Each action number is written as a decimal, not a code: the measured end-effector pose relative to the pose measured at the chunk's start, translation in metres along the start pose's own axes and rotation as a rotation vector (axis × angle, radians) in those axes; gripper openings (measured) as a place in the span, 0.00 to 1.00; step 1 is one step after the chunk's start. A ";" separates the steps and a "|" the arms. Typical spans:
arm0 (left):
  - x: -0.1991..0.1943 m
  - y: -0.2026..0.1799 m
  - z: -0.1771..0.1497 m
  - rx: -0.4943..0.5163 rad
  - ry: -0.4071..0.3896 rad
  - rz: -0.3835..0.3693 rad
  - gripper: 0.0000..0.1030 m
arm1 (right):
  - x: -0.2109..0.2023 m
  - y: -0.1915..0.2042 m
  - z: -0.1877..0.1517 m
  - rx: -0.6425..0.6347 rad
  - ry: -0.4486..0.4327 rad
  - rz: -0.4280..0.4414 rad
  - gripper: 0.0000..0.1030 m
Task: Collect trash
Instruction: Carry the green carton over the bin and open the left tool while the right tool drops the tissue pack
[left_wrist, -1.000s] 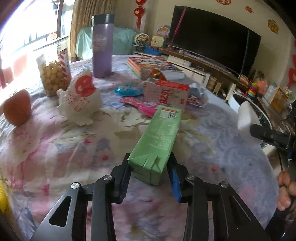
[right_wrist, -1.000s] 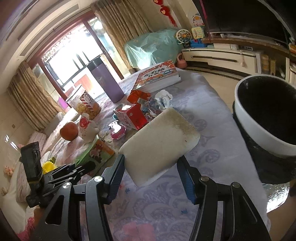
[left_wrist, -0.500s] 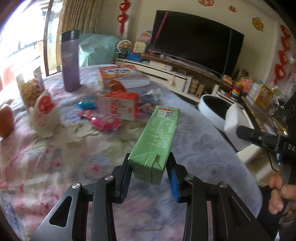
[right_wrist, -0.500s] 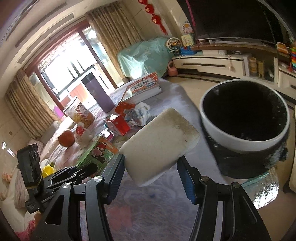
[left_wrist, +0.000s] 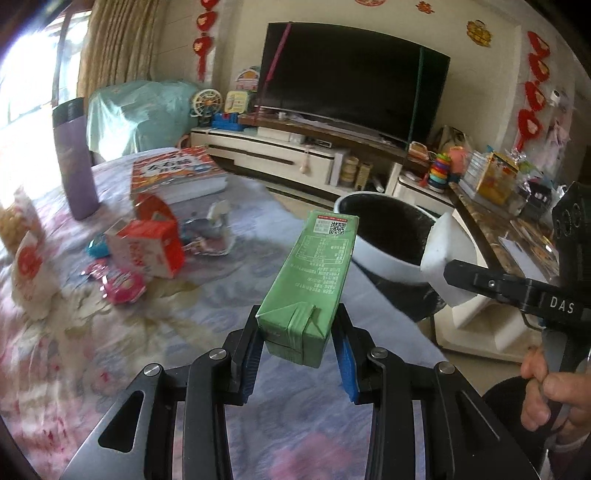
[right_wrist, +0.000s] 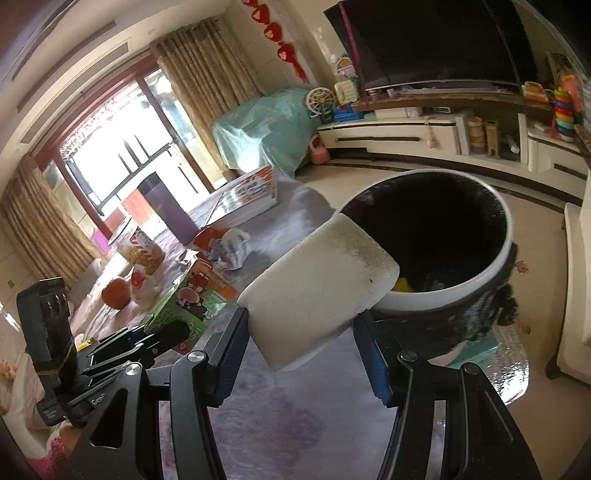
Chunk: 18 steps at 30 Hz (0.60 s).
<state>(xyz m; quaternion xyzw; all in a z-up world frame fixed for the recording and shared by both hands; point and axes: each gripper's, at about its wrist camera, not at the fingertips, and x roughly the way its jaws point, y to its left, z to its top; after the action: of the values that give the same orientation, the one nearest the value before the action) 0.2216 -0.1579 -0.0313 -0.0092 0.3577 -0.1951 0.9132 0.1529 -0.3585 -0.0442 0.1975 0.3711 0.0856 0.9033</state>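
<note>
My left gripper (left_wrist: 297, 345) is shut on a green drink carton (left_wrist: 312, 280) and holds it above the table, pointing toward the white-rimmed trash bin (left_wrist: 384, 258). The carton also shows in the right wrist view (right_wrist: 192, 299). My right gripper (right_wrist: 301, 347) is shut on a white foam block (right_wrist: 317, 291), held at the near rim of the bin (right_wrist: 491, 266). The block also shows in the left wrist view (left_wrist: 443, 254), beside the bin. The bin has a black liner and some trash inside.
On the floral tablecloth (left_wrist: 110, 332) lie a red carton (left_wrist: 147, 251), pink wrappers (left_wrist: 122, 288), crumpled foil (left_wrist: 210, 236), a book (left_wrist: 173, 177), a purple tumbler (left_wrist: 75, 162) and a white bag (left_wrist: 31, 273). A TV and cabinet stand behind.
Both grippers have swung right, off the table toward the bin. The carton is lifted higher. The foam block now overlaps the bin's near rim.
</note>
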 end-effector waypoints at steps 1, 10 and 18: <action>0.002 -0.003 0.002 0.003 0.001 -0.002 0.33 | -0.001 -0.003 0.001 0.000 -0.003 -0.006 0.57; 0.021 -0.033 0.020 0.051 0.001 -0.020 0.33 | -0.008 -0.029 0.012 0.017 -0.022 -0.045 0.57; 0.045 -0.049 0.038 0.094 0.020 -0.055 0.33 | -0.010 -0.052 0.025 0.020 -0.021 -0.076 0.57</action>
<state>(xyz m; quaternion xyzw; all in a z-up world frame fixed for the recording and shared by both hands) 0.2599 -0.2240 -0.0244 0.0257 0.3567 -0.2366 0.9034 0.1640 -0.4162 -0.0435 0.1933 0.3698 0.0455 0.9077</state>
